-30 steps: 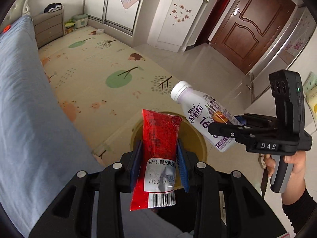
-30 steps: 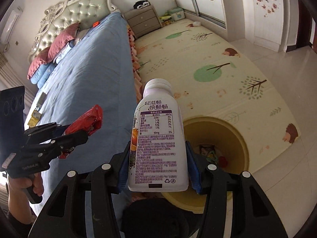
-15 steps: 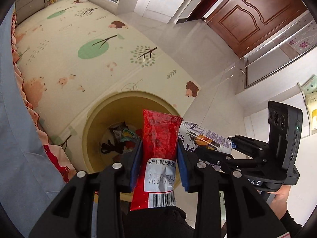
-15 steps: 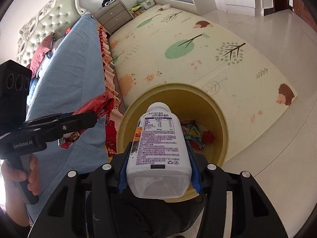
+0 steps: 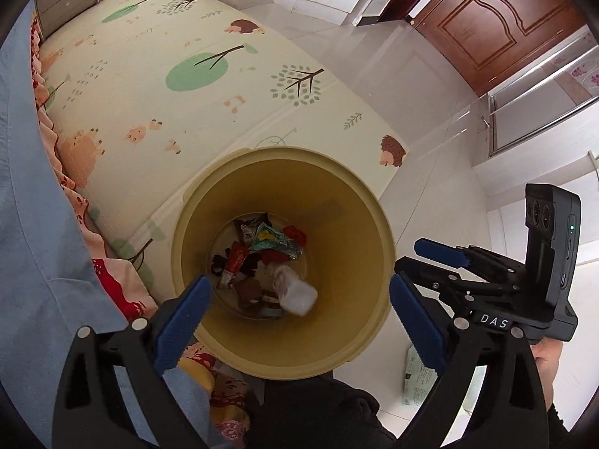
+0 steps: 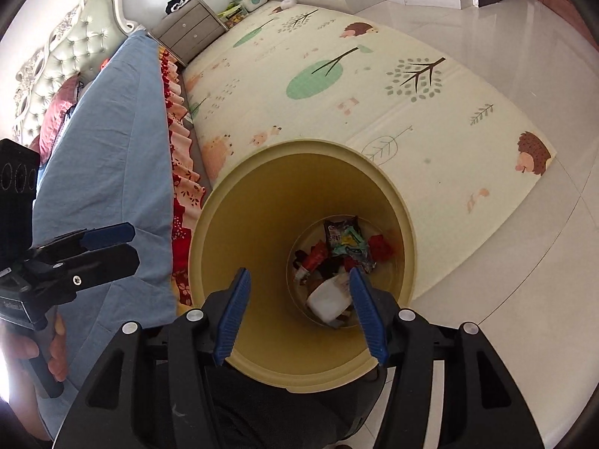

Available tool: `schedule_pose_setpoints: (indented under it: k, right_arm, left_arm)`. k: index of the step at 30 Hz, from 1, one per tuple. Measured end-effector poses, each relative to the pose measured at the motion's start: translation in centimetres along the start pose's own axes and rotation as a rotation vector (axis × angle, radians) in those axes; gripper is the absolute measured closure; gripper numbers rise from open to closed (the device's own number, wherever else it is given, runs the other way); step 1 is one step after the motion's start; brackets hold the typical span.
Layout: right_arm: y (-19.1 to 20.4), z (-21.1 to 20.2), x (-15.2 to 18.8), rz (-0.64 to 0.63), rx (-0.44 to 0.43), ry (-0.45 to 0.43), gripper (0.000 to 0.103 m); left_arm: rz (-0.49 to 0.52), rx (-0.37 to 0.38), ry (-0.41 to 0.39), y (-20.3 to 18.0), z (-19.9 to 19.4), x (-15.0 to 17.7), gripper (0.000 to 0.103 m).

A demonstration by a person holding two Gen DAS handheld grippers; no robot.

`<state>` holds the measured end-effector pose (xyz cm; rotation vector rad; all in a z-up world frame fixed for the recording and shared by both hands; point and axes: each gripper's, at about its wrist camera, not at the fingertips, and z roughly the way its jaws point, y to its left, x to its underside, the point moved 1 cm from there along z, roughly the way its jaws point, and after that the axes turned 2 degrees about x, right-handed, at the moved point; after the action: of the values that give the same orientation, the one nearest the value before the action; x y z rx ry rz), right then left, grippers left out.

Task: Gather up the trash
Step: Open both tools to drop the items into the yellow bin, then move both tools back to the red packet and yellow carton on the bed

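Both grippers sit over the yellow trash bin (image 5: 348, 209), jaws spread wide, nothing between the pads. Left gripper (image 5: 299, 318) hangs above the bin mouth; right gripper (image 6: 299, 314) likewise, angled slightly into the bin.

White plastic bottle (image 5: 295, 292) lies on its side at the bin bottom, base toward the camera, a bit blurred in the left wrist view. Red wrapper (image 5: 234, 262) lies beside it among mixed wrappers, including a green-and-yellow one (image 5: 271, 241). The same pile shows in the right wrist view: bottle (image 6: 329, 297), red wrapper (image 6: 312, 258).

Bin stands on the edge of a cream play mat (image 5: 149, 86) printed with trees and hedgehogs, close against the bed (image 6: 108, 119). Bed has a blue cover, a red-pink floral valance (image 6: 179, 157) and a tufted headboard (image 6: 67, 60). Grey drawer unit (image 6: 187, 33) at the head end. Beyond the mat: glossy white tile floor (image 6: 524, 56) and a brown wooden door (image 5: 501, 33). A printed paper (image 5: 415, 381) lies on the tiles near the bin, under the right gripper.
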<state>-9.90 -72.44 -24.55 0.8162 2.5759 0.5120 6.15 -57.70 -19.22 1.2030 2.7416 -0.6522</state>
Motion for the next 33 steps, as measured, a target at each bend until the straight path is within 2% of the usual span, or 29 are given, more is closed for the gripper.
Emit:
schedule_pose_setpoints:
  k: [4, 10, 14, 17, 24, 28, 33]
  right_arm:
    - [-0.6, -0.4, 0.4, 0.007, 0.008, 0.005, 0.049]
    - [-0.3, -1.2, 0.9, 0.014, -0.009, 0.000, 0.049]
    - [1.2, -2.6, 0.9, -0.016, -0.042, -0.023, 0.049]
    - [3.2, -3.9, 0.7, -0.060, -0.060, -0.050, 0.049]
    - [11.4, -6.8, 0.7, -0.253, -0.127, -0.097, 0.049]
    - [17.4, -7.4, 1.3, -0.379, -0.171, -0.109, 0.049]
    - [25.2, -6.6, 2.4, -0.528, -0.235, -0.090, 0.049]
  left_arm:
    - [0.014, -0.005, -0.013, 0.1, -0.2, 0.0, 0.007]
    - [-0.014, 0.013, -0.074, 0.1, -1.8, 0.0, 0.007]
    - [-0.014, 0.101, -0.174, -0.9, -5.3, 0.2, 0.007]
    - [0.011, 0.119, -0.240, -1.8, -8.2, 0.9, 0.007]
    - [0.068, 0.039, -0.338, -1.0, -15.0, 4.4, 0.007]
    - [0.046, -0.032, -0.398, 2.1, -19.6, 7.7, 0.007]
    - [-0.029, -0.156, -0.465, 7.2, -25.6, 12.7, 0.007]
